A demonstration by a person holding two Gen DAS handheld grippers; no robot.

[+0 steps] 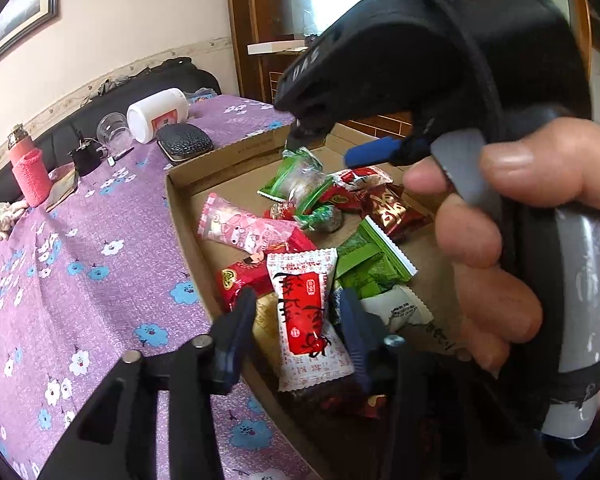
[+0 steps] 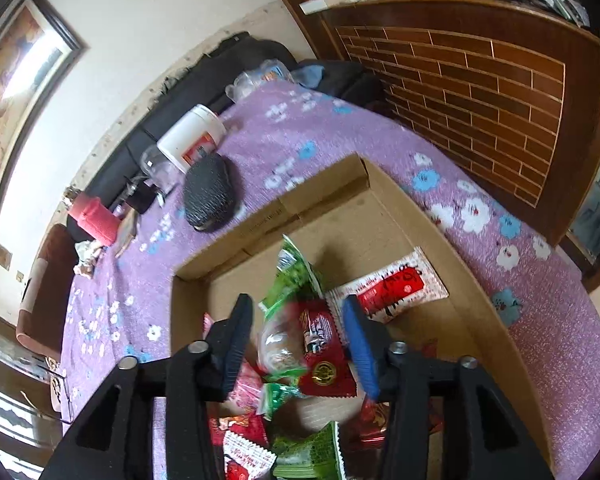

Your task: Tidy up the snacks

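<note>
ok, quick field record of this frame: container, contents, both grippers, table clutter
container: open cardboard box on a purple floral tablecloth
contents: loose pile of wrapped snacks, red, green, pink and white
left gripper: open, white-and-red packet between the fingers, pads not pressing it
right gripper: open, over a dark red packet and a clear green-edged packet
table clutter: white jar on its side, dark case, red bottle, glass cup
</note>
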